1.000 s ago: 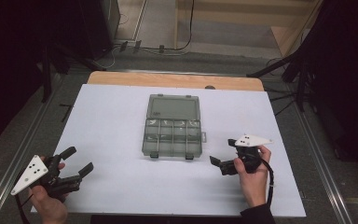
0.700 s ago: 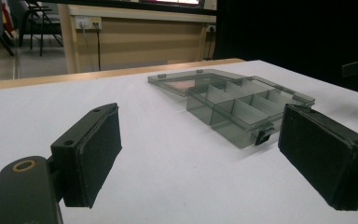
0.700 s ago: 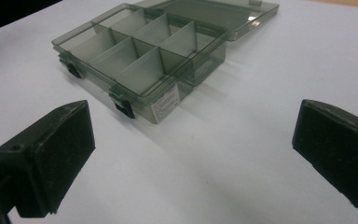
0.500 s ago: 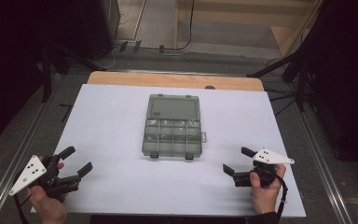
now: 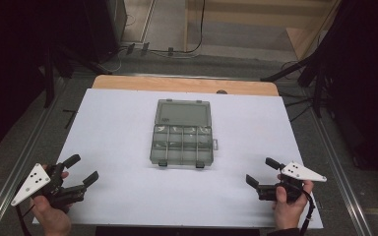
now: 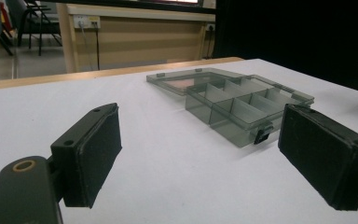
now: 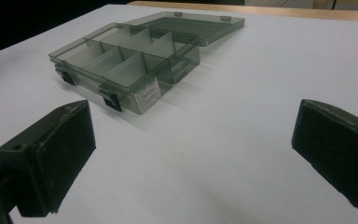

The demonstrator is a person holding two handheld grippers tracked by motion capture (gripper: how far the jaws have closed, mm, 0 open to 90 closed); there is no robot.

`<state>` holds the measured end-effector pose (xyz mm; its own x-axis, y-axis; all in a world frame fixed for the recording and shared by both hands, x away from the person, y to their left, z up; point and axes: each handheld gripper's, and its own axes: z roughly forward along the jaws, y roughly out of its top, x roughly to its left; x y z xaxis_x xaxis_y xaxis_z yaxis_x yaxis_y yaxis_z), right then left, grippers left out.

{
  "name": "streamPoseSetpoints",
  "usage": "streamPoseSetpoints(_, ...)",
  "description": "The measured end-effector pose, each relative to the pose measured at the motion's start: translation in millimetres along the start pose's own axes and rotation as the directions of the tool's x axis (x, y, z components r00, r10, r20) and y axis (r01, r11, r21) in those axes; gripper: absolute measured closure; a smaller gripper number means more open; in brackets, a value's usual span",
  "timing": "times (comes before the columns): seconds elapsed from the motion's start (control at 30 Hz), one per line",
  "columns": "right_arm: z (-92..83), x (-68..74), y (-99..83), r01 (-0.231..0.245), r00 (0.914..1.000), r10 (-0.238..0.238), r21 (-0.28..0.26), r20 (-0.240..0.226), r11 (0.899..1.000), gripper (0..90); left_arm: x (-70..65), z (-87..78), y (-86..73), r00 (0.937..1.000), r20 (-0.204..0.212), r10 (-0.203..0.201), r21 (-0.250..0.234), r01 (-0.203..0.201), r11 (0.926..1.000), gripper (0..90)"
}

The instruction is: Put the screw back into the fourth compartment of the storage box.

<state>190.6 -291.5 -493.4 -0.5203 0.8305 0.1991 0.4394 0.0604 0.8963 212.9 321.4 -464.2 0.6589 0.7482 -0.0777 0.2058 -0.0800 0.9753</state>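
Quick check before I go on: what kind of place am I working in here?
Probably a lab or recording studio, not a home. A white-topped table holds just one clear organizer box, black curtains hang at both sides, and cables run over the bare floor behind.

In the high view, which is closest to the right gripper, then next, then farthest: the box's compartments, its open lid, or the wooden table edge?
From the right gripper:
1. Compartments, the box's near half, mid-table.
2. Open lid, lying flat just behind them.
3. Wooden table edge, along the far side.

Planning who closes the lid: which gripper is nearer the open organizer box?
Right, slightly. The right gripper sits off the organizer box at its near right corner; the left gripper waits farther out, near left.
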Motion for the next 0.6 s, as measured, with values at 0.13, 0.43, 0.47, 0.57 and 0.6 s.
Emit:
streamPoseSetpoints(0.13,-3.1,-1.2,-2.5,-0.006,0.9999,0.006,0.001,0.009,1.0,0.0,-0.2,0.0,0.0,1.0,0.0,0.0,0.0,0.0,1.0,13.3)
streamPoseSetpoints(0.43,-10.5,-5.3,-6.9,-0.014,0.9996,0.015,-0.004,0.024,1.0,0.0,-0.3,0.1,-0.1,1.0,0.001,-0.001,0.001,0.001,1.0,13.3)
streamPoseSetpoints(0.47,-11.2,-6.0,-7.2,-0.011,0.9995,0.011,-0.009,0.031,1.0,0.0,-0.2,0.1,-0.1,1.0,0.0,-0.001,0.0,0.001,1.0,13.3)
streamPoseSetpoints(0.57,-14.5,-6.7,-8.7,-0.018,0.9988,0.019,-0.022,0.044,1.0,0.0,0.1,-0.1,-0.2,1.0,0.001,0.0,0.0,0.0,1.0,13.3)
streamPoseSetpoints(0.6,-14.9,-7.0,-9.0,-0.021,0.9988,0.022,-0.024,0.043,0.999,0.0,0.2,-0.1,-0.3,1.0,0.001,-0.001,0.0,0.001,1.0,13.3)
